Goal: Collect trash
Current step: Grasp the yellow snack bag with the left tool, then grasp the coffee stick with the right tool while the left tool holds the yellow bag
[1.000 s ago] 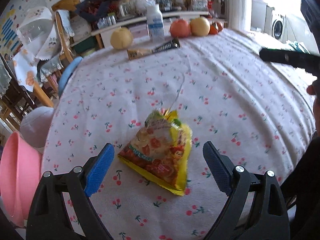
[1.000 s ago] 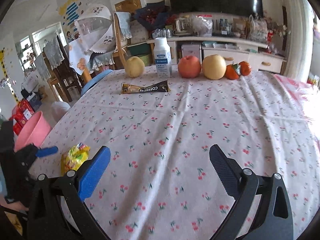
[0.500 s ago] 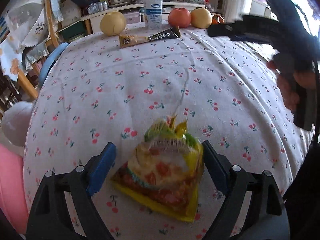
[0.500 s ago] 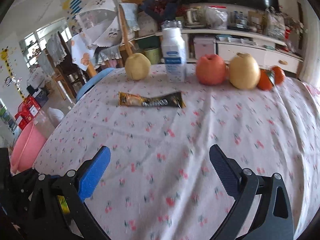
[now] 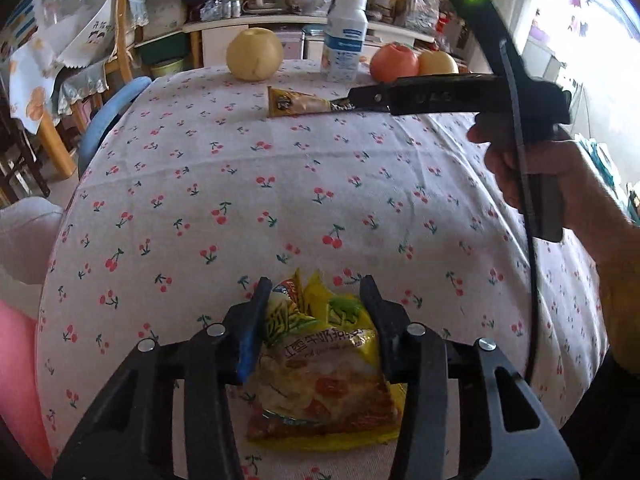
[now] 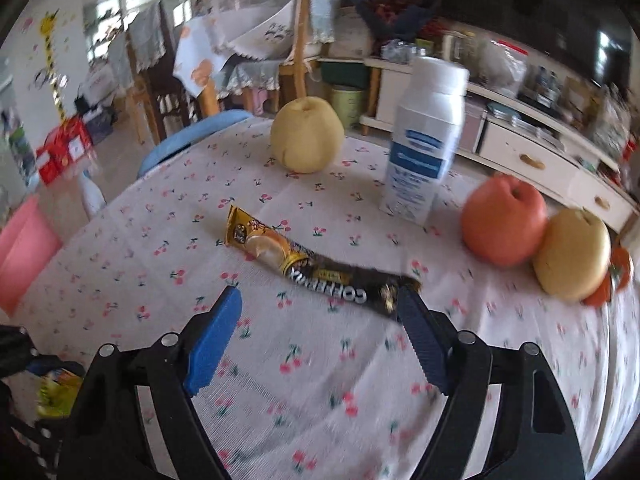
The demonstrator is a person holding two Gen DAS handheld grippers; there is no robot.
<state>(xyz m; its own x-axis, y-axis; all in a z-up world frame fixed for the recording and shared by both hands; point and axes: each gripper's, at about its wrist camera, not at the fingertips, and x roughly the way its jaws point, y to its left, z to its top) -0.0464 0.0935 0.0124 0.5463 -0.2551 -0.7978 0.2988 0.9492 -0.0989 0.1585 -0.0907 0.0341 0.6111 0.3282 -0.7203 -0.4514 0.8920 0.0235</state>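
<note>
While closing on the yellow snack bag at the near edge of the cherry-print tablecloth, keep the left gripper level and squeeze across the bag's crimped top rather than its puffed middle. Fingers already pinched in against both sides of the bag, blue pad pressing its left flank; looks like a grasp on the bag, though how firm cannot be told. Lift straight up, slowly, since slick foil probably slides out of a light pinch.

Over at the far side, bring the right gripper down squarely on the coffee sachet, which lies flat and slantwise on the cloth, near the white bottle and between the yellow pear and the red apple. Fingers spread wide and holding nothing, right tip just at the sachet's dark end, left tip well short of it. Shift left to straddle the narrow width near the middle, press tips to the cloth, then close; probably hard to get under so thin a packet, so expect to nip some fabric. Avoid nudging the fruit. Pink bin waiting off the table's left edge, a likely place for both pieces.
</note>
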